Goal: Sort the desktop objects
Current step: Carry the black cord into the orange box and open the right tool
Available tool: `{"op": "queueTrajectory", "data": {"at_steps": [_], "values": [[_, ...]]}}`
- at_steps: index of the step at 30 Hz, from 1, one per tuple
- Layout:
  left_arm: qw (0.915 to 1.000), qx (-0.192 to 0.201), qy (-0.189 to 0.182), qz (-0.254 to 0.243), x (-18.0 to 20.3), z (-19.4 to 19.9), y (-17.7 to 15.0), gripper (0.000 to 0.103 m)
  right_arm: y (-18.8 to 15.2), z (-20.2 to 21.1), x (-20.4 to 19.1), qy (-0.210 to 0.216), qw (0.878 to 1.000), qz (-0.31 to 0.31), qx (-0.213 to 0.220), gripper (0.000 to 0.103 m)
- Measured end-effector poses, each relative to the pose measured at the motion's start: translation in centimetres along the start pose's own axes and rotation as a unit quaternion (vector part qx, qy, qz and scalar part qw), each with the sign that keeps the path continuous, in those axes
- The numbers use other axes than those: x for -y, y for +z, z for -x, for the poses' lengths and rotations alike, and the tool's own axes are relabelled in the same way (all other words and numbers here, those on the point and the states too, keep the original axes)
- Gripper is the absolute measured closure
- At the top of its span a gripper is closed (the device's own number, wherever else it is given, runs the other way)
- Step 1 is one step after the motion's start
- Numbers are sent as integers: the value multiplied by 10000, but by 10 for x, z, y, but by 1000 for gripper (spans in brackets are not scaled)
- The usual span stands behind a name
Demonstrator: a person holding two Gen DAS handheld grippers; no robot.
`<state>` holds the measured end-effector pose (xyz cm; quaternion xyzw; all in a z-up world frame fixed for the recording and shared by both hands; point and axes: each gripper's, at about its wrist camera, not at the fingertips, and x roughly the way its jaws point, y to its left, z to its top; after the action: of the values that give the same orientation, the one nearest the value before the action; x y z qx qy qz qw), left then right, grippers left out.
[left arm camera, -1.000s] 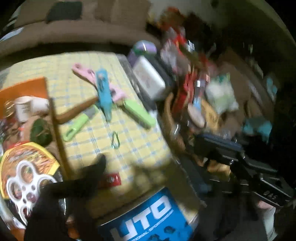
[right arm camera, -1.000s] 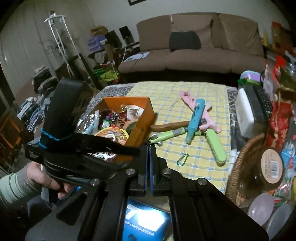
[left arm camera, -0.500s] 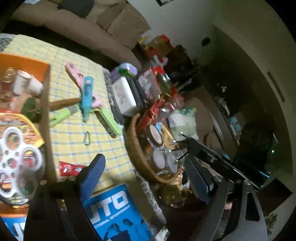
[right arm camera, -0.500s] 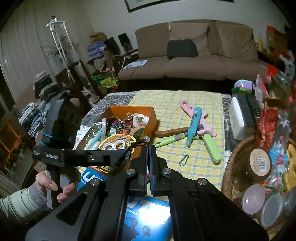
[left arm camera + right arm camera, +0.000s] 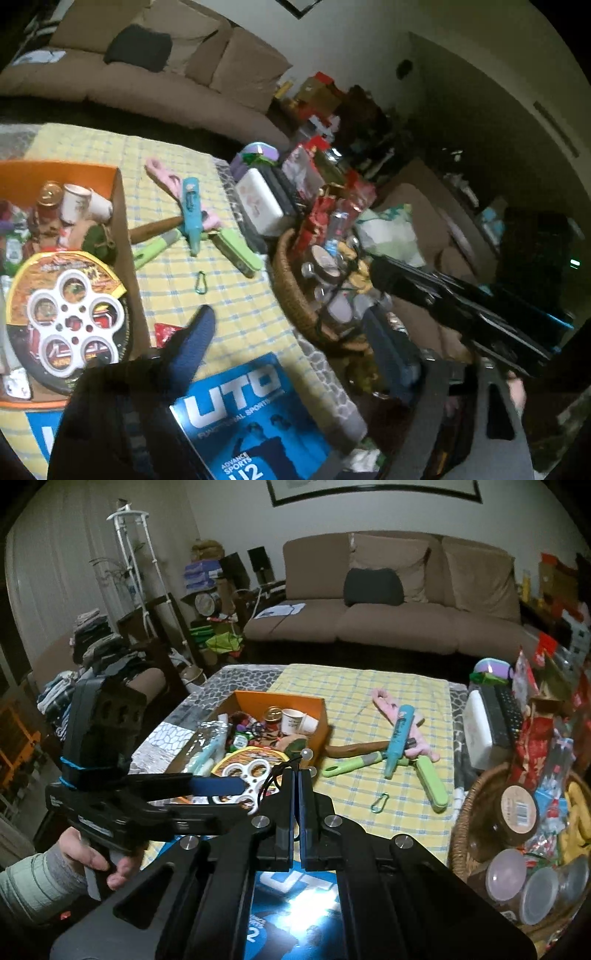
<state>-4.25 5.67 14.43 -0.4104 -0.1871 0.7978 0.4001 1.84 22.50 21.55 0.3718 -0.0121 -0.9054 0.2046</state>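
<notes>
The orange cardboard box (image 5: 295, 705) at middle left is already full of small things, but the blue marker pen (image 5: 399, 725), green folding tool (image 5: 432, 781) and little green clip (image 5: 380, 802) wait on the yellow checked cloth (image 5: 369, 686), while the left gripper (image 5: 221, 797) closes on nothing and the right gripper (image 5: 297, 775) is pressed closed, empty.

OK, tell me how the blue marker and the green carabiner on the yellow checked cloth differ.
The blue marker is thick, solid and long; the green carabiner is a thin open loop, much smaller. The marker lies propped across the pink tool and other handles in the pile; the carabiner lies flat and alone, touching nothing else. Both rest on the yellow checked cloth, outside the orange box.
</notes>
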Motion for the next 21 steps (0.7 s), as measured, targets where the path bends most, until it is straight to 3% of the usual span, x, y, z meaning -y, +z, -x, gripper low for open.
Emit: {"op": "queueTrajectory", "data": {"at_steps": [1, 2, 3, 9, 13, 18, 21], "values": [[9999, -89, 39, -41, 2, -3, 1, 57, -1, 1, -3, 7, 10000, 27, -1, 101], [9996, -211, 102, -129, 5, -7, 1, 88, -1, 1, -6, 3, 10000, 61, -12, 101], [9990, -343, 166, -226, 8, -13, 1, 99, -1, 1, -8, -2, 10000, 75, -20, 101], [9982, -179, 493, -281, 13, 5, 8, 99, 3, -9, -21, 26, 9999, 137, -75, 101], [9955, -127, 894, -277, -6, 31, 25, 99, 14, -29, -35, 175, 9997, 187, -66, 101], [9886, -174, 1436, -414, -39, 61, 53, 99, 37, -79, -50, 478, 9987, 115, -120, 101], [9823, -416, 1795, -335, -74, 65, 65, 99, 46, -121, -57, 587, 9979, 71, -273, 101]]}}
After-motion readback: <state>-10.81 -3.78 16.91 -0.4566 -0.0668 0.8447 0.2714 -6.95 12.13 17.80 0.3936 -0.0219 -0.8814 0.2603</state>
